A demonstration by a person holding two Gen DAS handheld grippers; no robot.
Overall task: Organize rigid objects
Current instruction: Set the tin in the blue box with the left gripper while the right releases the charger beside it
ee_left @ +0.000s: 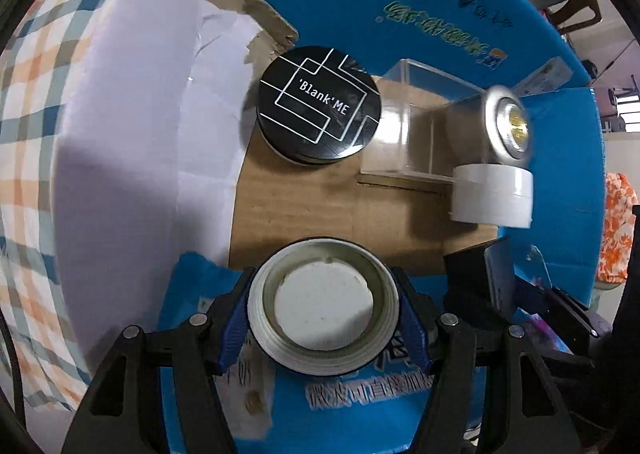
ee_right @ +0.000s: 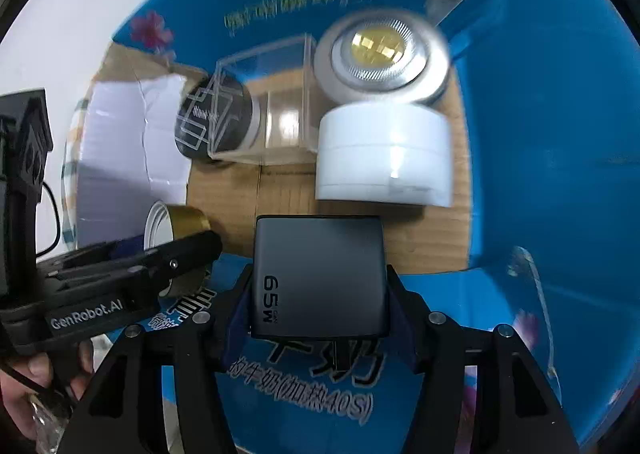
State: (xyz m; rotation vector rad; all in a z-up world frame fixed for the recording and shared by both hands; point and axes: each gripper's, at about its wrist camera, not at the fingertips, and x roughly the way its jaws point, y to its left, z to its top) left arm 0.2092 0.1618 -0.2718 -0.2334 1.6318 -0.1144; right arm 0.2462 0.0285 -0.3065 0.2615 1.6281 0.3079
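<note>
My left gripper (ee_left: 324, 304) is shut on a white round jar (ee_left: 323, 304), seen from its underside, held over the near edge of a blue cardboard box (ee_left: 440, 1). My right gripper (ee_right: 318, 290) is shut on a dark grey 65W charger (ee_right: 320, 274) over the same box (ee_right: 540, 133). On the box's brown floor lie a black round 'Blank'ME tin (ee_left: 318, 105), a clear acrylic cube (ee_left: 424, 121), a silver puck light (ee_left: 508, 123) and a white round container (ee_left: 492, 195). They also show in the right wrist view: tin (ee_right: 216, 117), cube (ee_right: 268, 101), light (ee_right: 380, 57), container (ee_right: 384, 151).
A white sheet (ee_left: 152, 125) lines the box's left wall. A plaid cloth (ee_left: 36, 101) lies outside on the left. The left gripper, with the gold side of its jar (ee_right: 188, 221), sits at the left of the right wrist view. The right gripper's finger (ee_left: 500, 278) shows at the right of the left wrist view.
</note>
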